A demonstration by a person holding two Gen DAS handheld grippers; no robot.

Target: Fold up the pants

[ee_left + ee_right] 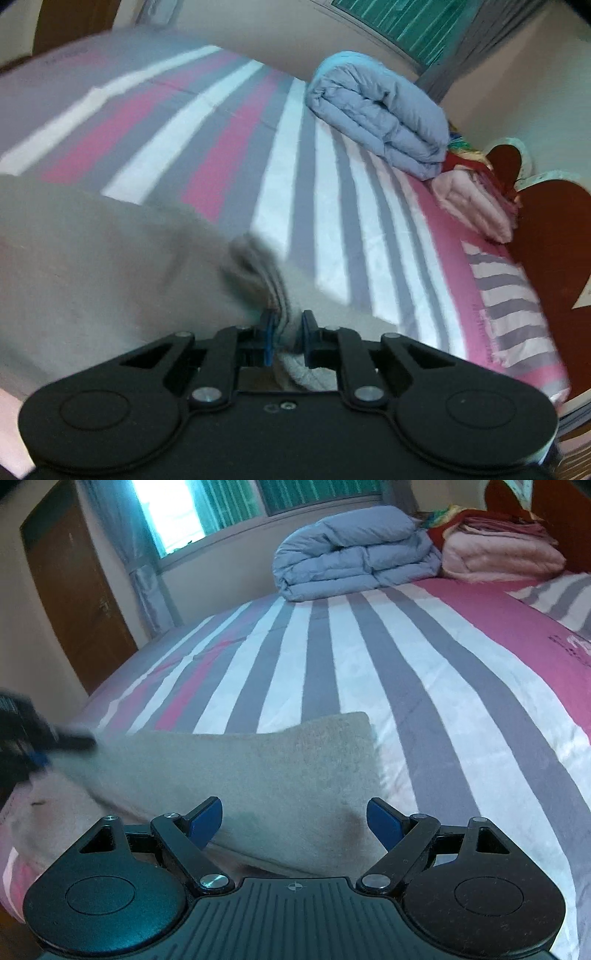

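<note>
The beige pants (pixel 92 258) lie on the striped bed and fill the left of the left wrist view. My left gripper (pixel 287 338) is shut on a bunched edge of the pants, with cloth between the blue pads. In the right wrist view the pants (pixel 258 775) lie flat in front of my right gripper (pixel 295 821), which is open just above the cloth and holds nothing. The left gripper (pixel 33 746) shows blurred at that view's left edge, on the pants' far end.
The bed (pixel 406 664) has a pink, grey and white striped cover. A folded blue-grey duvet (pixel 351 557) and pink folded blankets (pixel 498 557) lie at its far side by a red-brown headboard (pixel 554 240). A wooden door (pixel 74 590) stands left.
</note>
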